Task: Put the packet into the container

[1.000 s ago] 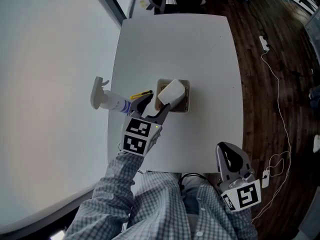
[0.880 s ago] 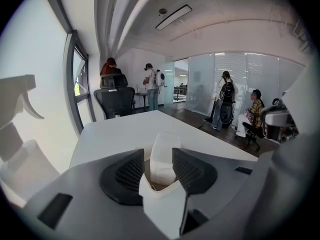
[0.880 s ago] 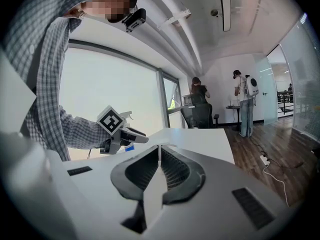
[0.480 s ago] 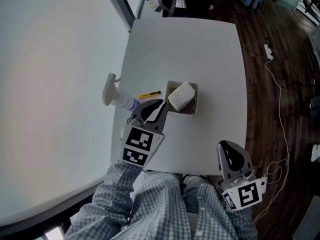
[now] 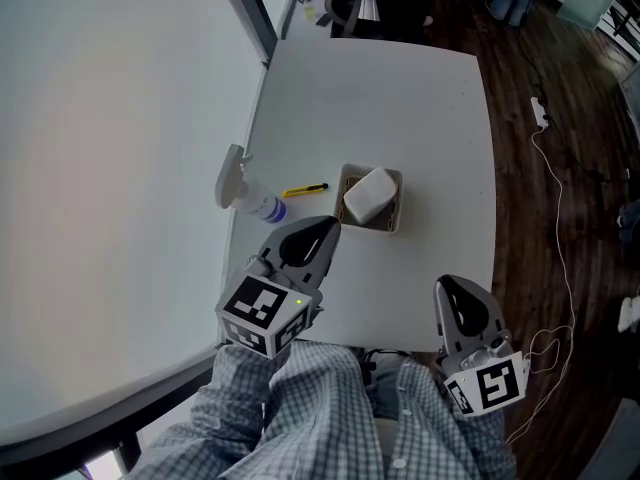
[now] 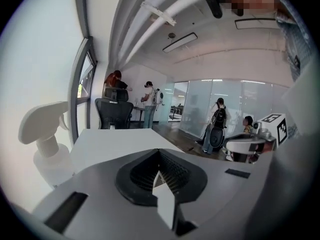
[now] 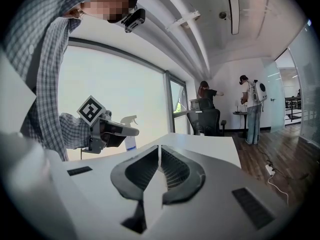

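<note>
Left gripper (image 5: 326, 231) was pulled back from the container (image 5: 385, 226) toward the table's (image 5: 380, 98) near edge, with its jaws closed and empty. Packet (image 5: 368, 195) was left lying in the container, mid-table. Right gripper (image 5: 449, 290) was held off the near right corner, jaws closed, nothing gripped.

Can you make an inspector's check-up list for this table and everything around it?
Surface: white table, few things on it.
Job's things: packet lies in the container, mid-table.
Clutter: spray bottle at the left edge; yellow pen beside the container.
Tongs: left tongs shut, empty, over the table near the container; right tongs shut, empty, off the table's near edge.
Cables: white cable on the floor at the right.
Surroundings: wood floor, office chair, people far off.
</note>
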`<move>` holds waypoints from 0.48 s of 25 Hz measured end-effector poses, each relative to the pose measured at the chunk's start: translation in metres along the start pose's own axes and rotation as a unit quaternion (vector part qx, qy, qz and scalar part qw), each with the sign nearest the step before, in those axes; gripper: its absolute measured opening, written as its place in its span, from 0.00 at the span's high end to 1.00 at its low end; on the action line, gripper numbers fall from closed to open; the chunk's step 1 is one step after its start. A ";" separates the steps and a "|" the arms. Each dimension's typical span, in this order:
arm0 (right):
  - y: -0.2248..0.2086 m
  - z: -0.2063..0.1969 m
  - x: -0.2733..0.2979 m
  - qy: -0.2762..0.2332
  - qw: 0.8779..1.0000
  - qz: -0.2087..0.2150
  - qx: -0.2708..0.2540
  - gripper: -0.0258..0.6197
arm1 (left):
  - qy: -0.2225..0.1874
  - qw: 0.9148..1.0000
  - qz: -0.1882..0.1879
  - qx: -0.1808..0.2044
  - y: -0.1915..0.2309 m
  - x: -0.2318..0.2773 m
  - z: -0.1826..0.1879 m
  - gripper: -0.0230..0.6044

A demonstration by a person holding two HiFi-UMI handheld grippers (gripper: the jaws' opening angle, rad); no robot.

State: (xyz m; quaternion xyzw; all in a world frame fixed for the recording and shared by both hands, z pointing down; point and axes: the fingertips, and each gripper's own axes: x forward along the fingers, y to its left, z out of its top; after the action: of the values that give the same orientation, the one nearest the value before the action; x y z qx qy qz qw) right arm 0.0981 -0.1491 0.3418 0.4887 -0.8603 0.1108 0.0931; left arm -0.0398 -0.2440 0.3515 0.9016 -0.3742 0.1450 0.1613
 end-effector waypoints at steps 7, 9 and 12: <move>0.000 0.003 0.002 -0.005 1.000 0.006 -0.001 0.92 | -0.009 1.000 -0.021 -0.013 -0.016 -0.018 0.000 0.95; -0.001 0.004 0.003 -0.005 1.000 0.007 -0.001 0.92 | -0.007 0.999 -0.028 -0.017 -0.022 -0.022 -0.003 0.95; -0.003 0.004 0.005 -0.006 1.000 0.007 -0.003 0.92 | -0.004 0.999 -0.039 -0.018 -0.029 -0.025 -0.008 0.95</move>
State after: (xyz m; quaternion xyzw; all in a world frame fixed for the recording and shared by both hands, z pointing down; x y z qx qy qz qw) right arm 0.0981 -0.1553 0.3398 0.4830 -0.8646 0.1065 0.0886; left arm -0.0371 -0.2053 0.3443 0.9130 -0.3420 0.1279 0.1819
